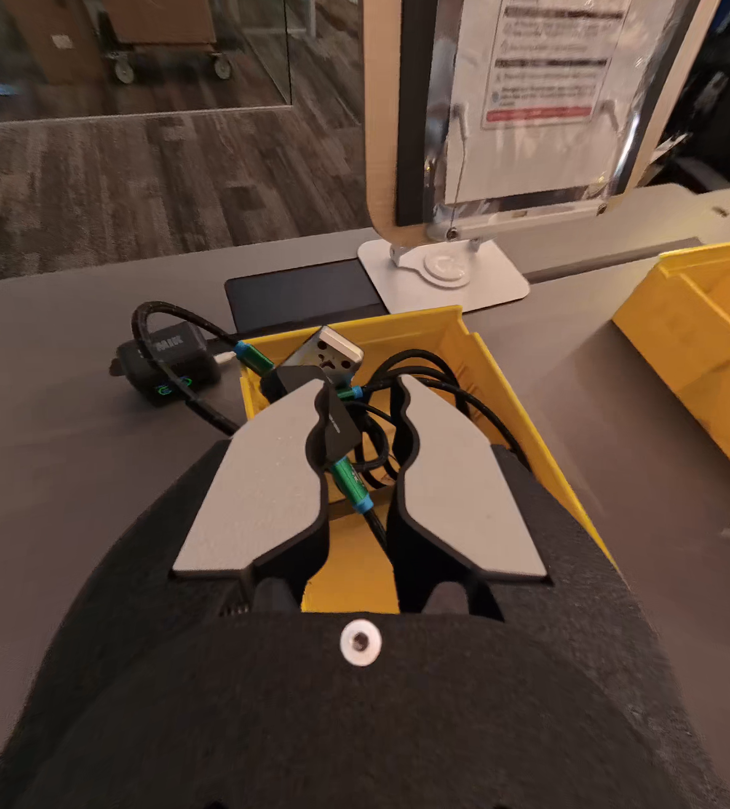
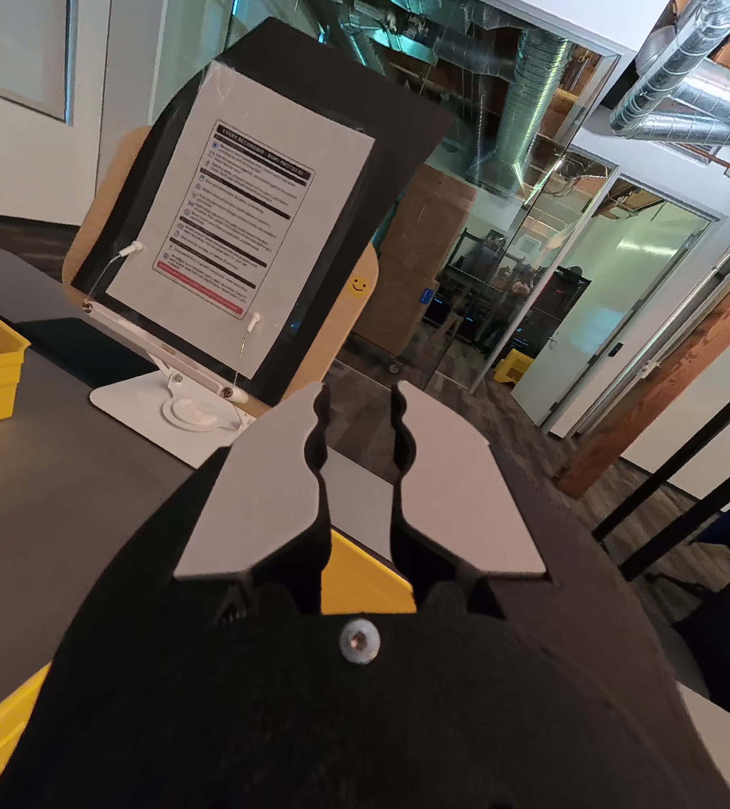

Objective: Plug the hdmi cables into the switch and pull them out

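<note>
In the left wrist view my left gripper (image 1: 361,385) is open above a yellow bin (image 1: 498,394). A black HDMI switch (image 1: 337,423) lies tilted in the bin, between my fingers and close to the left finger (image 1: 266,473). A green and blue HDMI plug (image 1: 351,483) sits in its near end, and two more green plugs (image 1: 254,358) are at its far end. Black cables (image 1: 424,372) coil in the bin. A silver box (image 1: 332,350) rests behind the switch. My right gripper (image 2: 358,387) is open, empty and raised, pointing away from the bin.
A black charger (image 1: 170,359) with a green light sits on the grey table (image 1: 70,459) left of the bin. A stand with a printed sheet (image 1: 529,87) is behind, on a white base (image 1: 463,280). A second yellow bin (image 1: 704,350) is at the right. Left tips to right tips: about 50 centimeters. Between my left fingertips and the black charger (image 1: 170,359) there is roughly 25 centimeters.
</note>
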Demonstrator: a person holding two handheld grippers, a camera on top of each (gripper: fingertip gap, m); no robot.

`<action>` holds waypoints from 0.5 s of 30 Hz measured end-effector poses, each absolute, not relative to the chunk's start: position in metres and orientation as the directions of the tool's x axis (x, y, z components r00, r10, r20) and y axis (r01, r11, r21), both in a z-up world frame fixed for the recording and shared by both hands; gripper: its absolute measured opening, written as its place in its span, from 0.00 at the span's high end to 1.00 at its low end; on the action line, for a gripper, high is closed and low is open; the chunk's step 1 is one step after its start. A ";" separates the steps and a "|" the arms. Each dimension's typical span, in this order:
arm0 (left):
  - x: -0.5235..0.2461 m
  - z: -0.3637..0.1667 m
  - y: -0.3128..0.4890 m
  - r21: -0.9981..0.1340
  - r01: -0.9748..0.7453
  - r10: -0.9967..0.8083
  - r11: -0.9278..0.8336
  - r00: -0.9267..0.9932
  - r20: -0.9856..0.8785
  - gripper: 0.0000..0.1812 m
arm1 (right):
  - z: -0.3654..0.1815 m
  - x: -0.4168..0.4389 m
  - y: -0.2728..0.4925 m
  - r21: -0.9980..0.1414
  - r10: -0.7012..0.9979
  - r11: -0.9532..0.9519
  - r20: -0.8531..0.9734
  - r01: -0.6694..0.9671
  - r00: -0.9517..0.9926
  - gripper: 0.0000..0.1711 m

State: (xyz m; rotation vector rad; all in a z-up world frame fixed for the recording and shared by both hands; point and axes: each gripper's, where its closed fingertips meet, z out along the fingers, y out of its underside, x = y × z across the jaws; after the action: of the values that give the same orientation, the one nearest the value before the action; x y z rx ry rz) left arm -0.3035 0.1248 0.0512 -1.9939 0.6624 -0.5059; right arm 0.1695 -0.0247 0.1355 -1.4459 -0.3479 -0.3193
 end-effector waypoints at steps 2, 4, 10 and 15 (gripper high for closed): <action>-0.306 0.039 0.136 -0.854 -0.301 -0.595 -0.425 0.803 0.013 0.84 | 0.133 0.165 -0.022 -0.892 -0.004 0.086 0.444 0.443 0.896 0.84; -0.314 0.027 0.147 -0.826 -0.339 -0.548 -0.451 0.836 -0.043 0.79 | 0.130 0.161 -0.020 -0.884 0.002 0.074 0.463 0.462 0.886 0.84; -0.312 0.005 0.149 -0.772 -0.289 -0.557 -0.566 0.824 0.100 0.76 | 0.120 0.153 -0.013 -0.848 0.017 0.029 0.530 0.529 0.848 0.84; -0.329 -0.015 0.149 -0.694 -0.331 -0.520 -0.640 0.851 0.073 0.78 | 0.108 0.145 -0.006 -0.824 0.054 -0.001 0.565 0.566 0.823 0.84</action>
State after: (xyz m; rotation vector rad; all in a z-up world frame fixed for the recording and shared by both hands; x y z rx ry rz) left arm -0.3290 0.1489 -0.0151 -2.3176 0.6148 -0.3467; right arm 0.1451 -0.0055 0.1079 -1.5356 -0.5130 -0.4317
